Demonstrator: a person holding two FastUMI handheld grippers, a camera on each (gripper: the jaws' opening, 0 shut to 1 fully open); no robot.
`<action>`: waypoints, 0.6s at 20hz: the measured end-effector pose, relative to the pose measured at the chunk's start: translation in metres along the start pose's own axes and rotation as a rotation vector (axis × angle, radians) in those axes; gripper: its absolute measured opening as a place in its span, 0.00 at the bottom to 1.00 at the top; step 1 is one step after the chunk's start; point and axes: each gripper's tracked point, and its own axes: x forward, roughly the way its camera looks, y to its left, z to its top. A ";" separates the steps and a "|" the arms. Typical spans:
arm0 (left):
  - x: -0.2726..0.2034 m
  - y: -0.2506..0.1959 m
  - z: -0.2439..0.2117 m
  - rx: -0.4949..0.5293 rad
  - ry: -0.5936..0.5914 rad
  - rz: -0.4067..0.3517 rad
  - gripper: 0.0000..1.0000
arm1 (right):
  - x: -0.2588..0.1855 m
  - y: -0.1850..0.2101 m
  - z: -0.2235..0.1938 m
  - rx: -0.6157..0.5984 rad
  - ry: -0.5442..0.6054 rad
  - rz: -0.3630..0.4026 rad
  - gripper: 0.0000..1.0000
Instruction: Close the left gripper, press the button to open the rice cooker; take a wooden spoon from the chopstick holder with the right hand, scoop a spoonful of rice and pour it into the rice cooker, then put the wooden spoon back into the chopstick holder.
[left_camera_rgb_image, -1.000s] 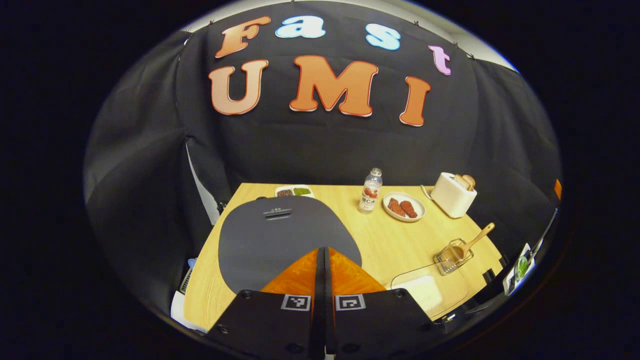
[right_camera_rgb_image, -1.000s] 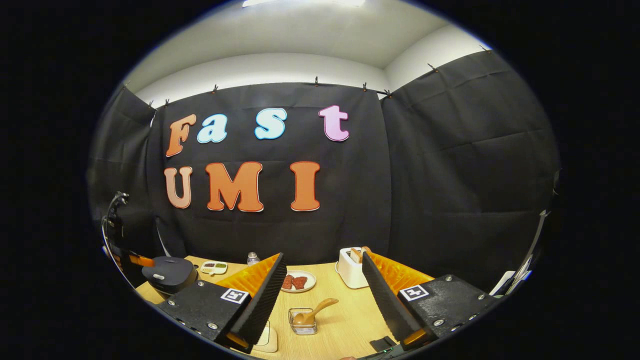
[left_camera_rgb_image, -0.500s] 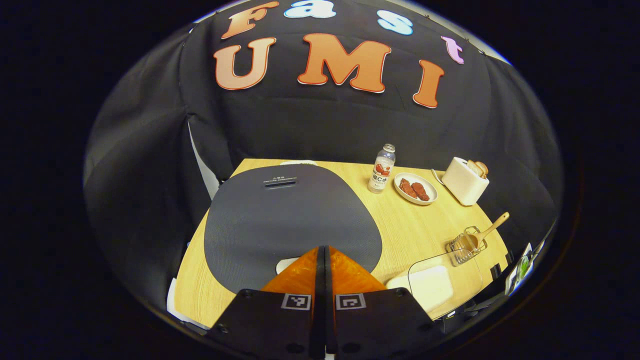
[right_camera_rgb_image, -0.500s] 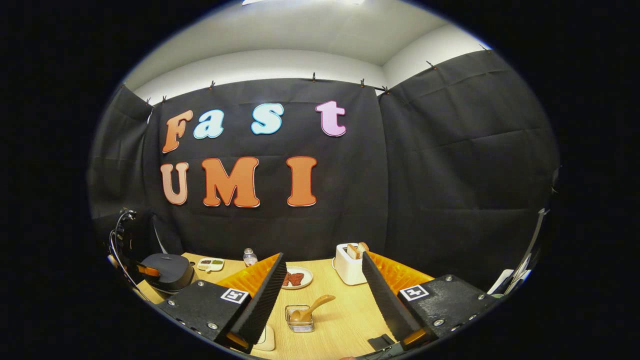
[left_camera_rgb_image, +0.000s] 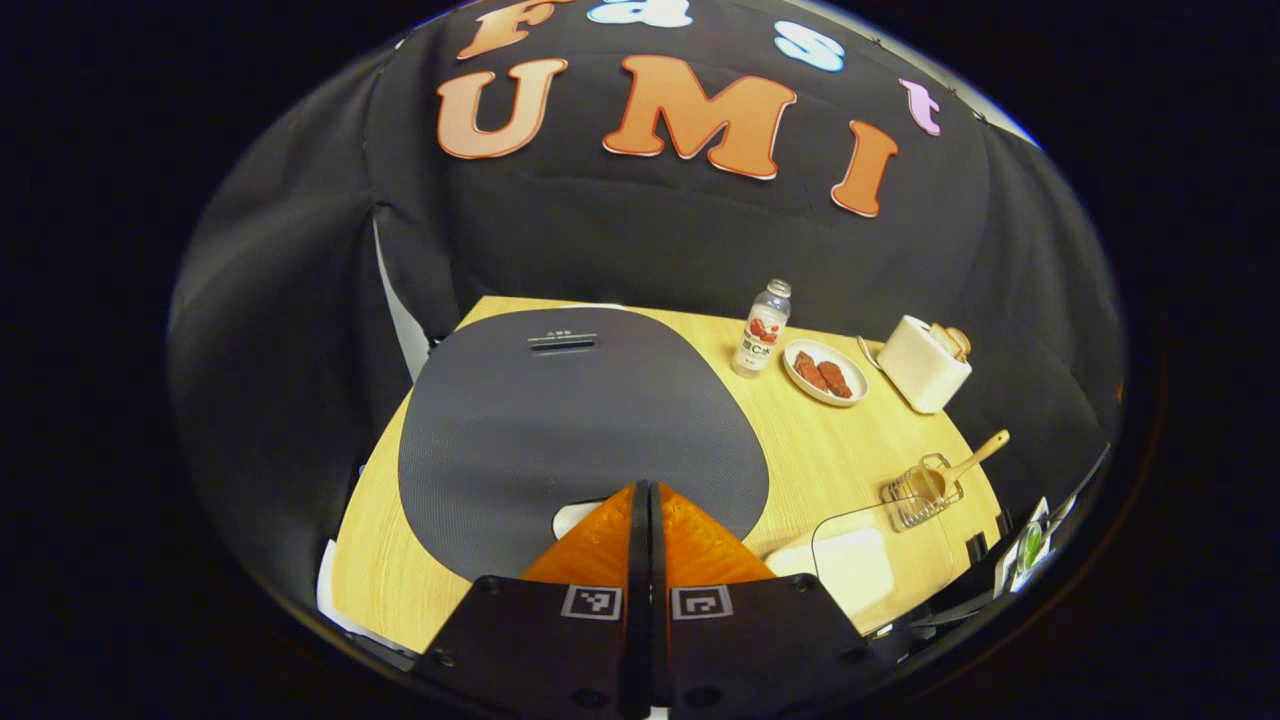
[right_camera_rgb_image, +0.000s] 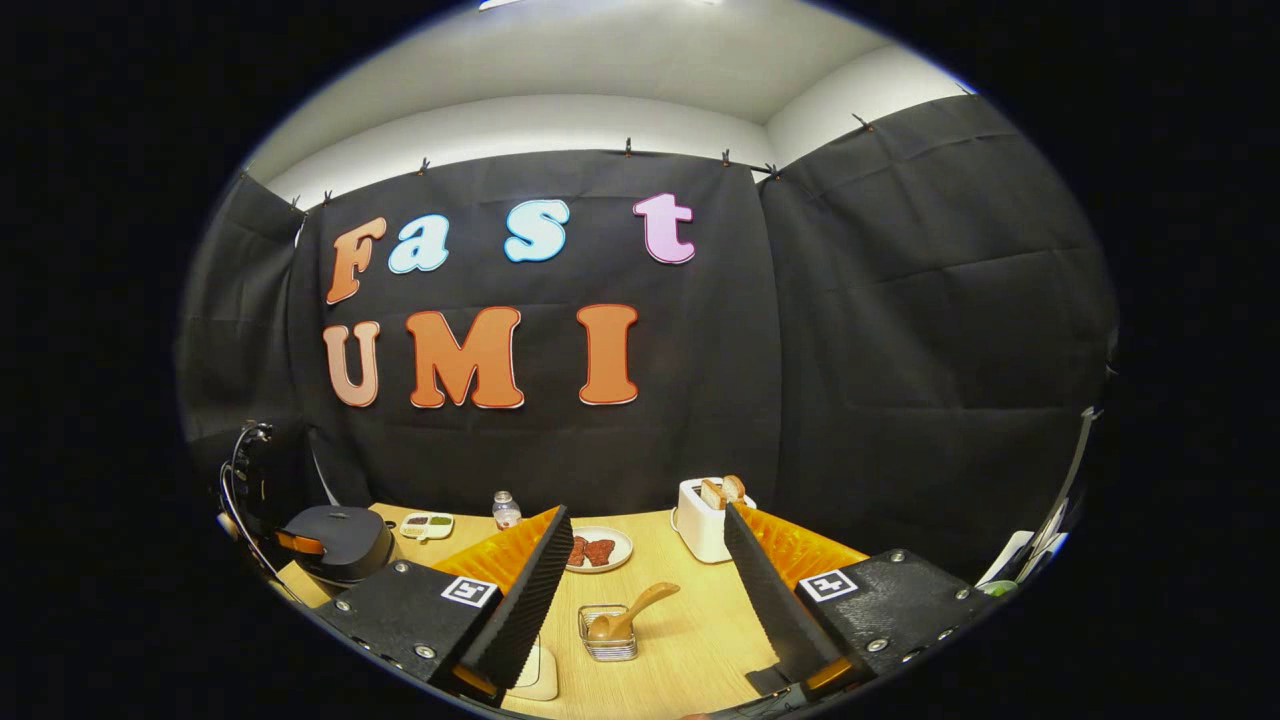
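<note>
Fingers together, left gripper (left_camera_rgb_image: 641, 495) angles down at rice cooker (left_camera_rgb_image: 570, 420) button (left_camera_rgb_image: 573, 517); right gripper (right_camera_rgb_image: 645, 560), fingers apart, hovers level, wooden spoon (right_camera_rgb_image: 628, 614) ahead.

**No writing clear enough to read**

Small print is sitting on the rice cooker lid (left_camera_rgb_image: 560, 420), ahead of the left gripper (left_camera_rgb_image: 640, 490) jaws, too fine to read; the bottle (left_camera_rgb_image: 762, 328), ahead and right of them, is showing a blurred label; square coded markers (left_camera_rgb_image: 649, 603) are riding just behind those jaws, and likewise on the right gripper (right_camera_rgb_image: 645, 520).

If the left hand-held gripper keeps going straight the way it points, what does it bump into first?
Probably the rice cooker: the left hand-held gripper, shut, points at its dark lid by the pale button. Depth is unclear.
</note>
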 end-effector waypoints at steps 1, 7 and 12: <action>0.000 0.001 0.003 0.007 0.000 -0.010 0.05 | -0.002 0.001 0.000 -0.001 -0.001 0.005 0.94; -0.040 0.008 0.055 0.026 -0.246 0.089 0.04 | 0.001 -0.004 0.004 0.008 -0.015 -0.002 0.94; -0.136 0.000 0.137 -0.013 -0.514 0.102 0.04 | 0.006 -0.006 0.004 0.036 -0.036 -0.009 0.94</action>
